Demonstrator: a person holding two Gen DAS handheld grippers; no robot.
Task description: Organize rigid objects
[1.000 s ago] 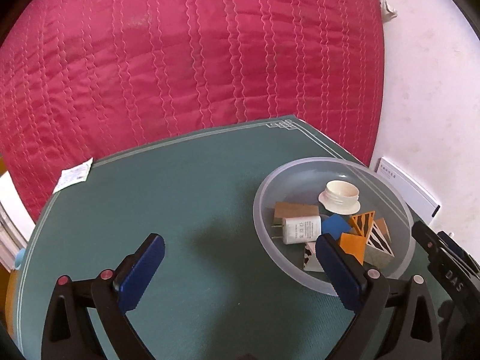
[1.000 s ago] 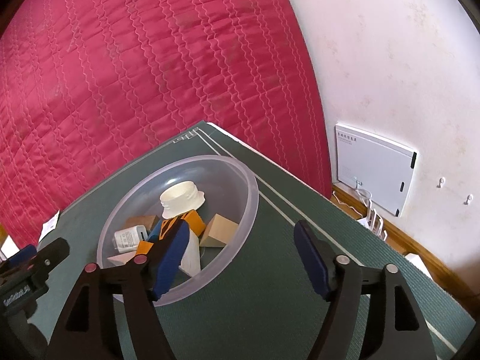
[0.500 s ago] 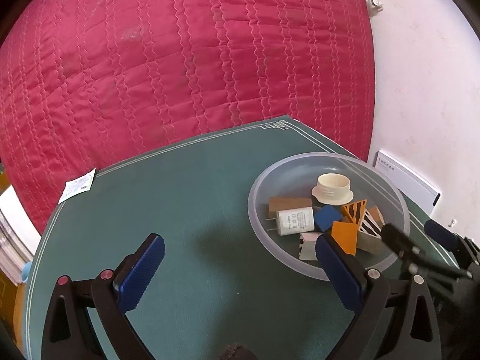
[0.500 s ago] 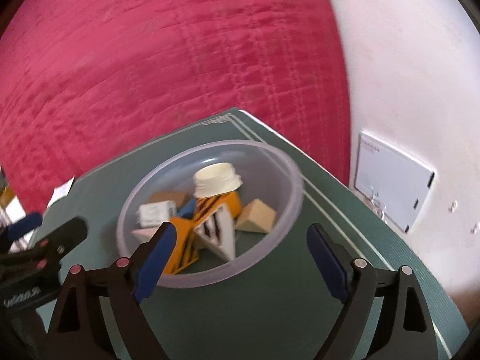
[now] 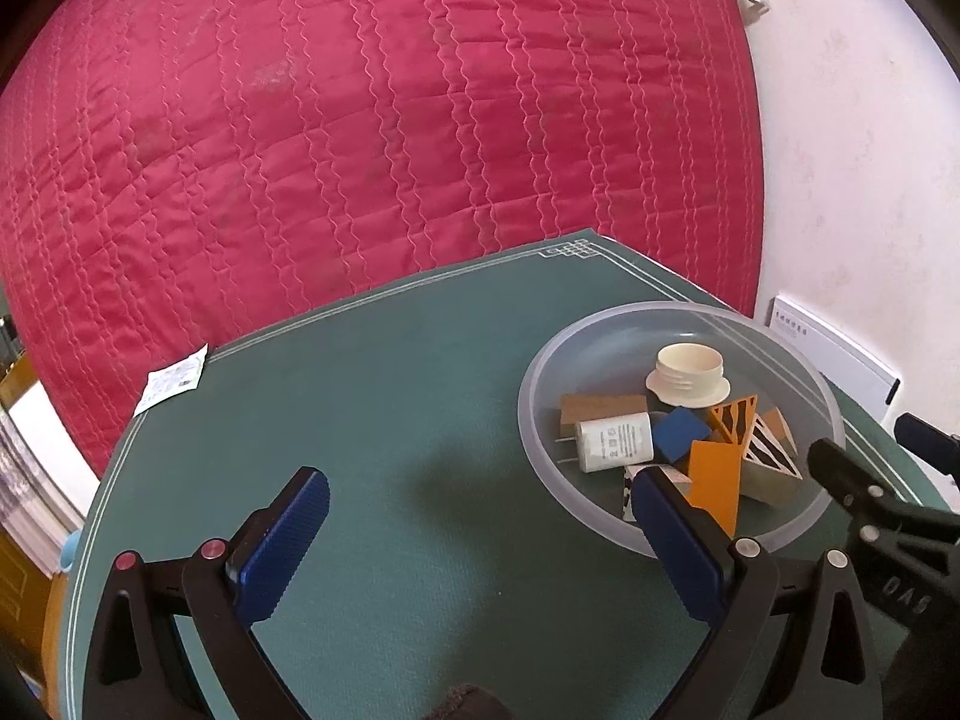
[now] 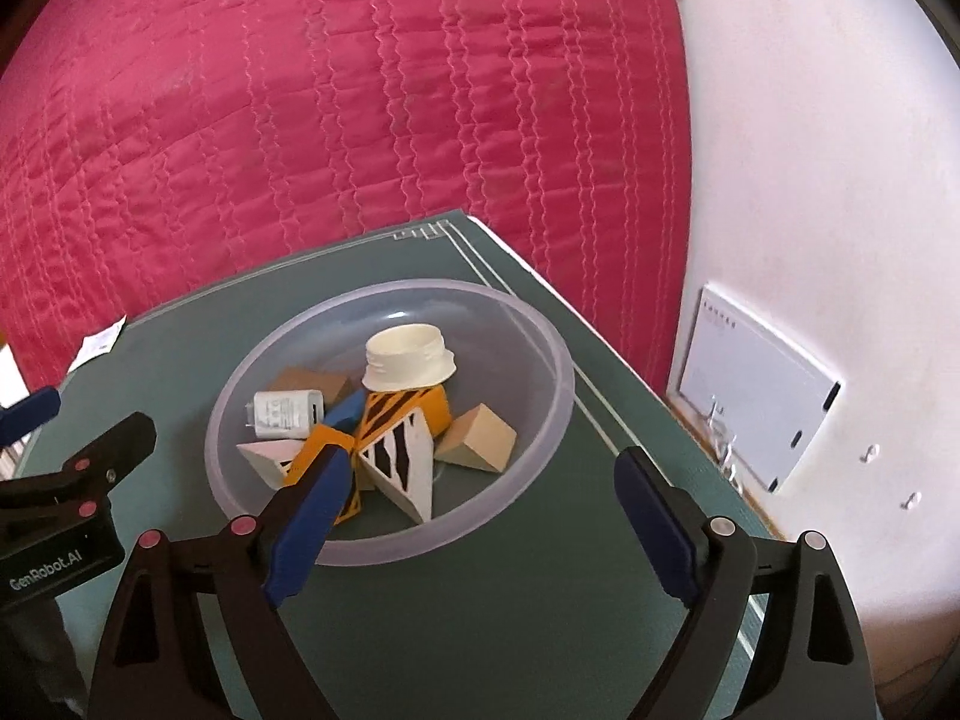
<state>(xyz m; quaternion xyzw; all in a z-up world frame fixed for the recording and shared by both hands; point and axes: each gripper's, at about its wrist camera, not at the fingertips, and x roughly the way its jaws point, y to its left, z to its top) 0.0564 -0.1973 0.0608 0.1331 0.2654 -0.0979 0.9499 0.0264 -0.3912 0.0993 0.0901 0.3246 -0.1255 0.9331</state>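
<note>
- The left gripper (image 5: 474, 531) hangs nearest, its ribbed blue pads spread wide over bare green mat (image 5: 372, 420) with nothing between them.
- The right gripper (image 6: 480, 516) is also spread and empty; its left pad overlaps the near rim of the bowl, its right pad is over the mat.
- The bowl (image 6: 540, 420) is round, translucent frosted plastic, sitting at the mat's far right.
- Inside lie hard pieces: a white cylindrical charger (image 6: 288, 414) with metal prongs, a blue block (image 5: 678, 435), orange wedges with black stripes (image 6: 408, 414), a plain wooden wedge (image 6: 477, 438), and a cream threaded cap (image 6: 408, 357) on top.
- Farther left, a small paper slip (image 5: 174, 378) lies at the mat's edge.
- Beyond is a quilted crimson cover (image 5: 360, 120) with wavy stitching.
</note>
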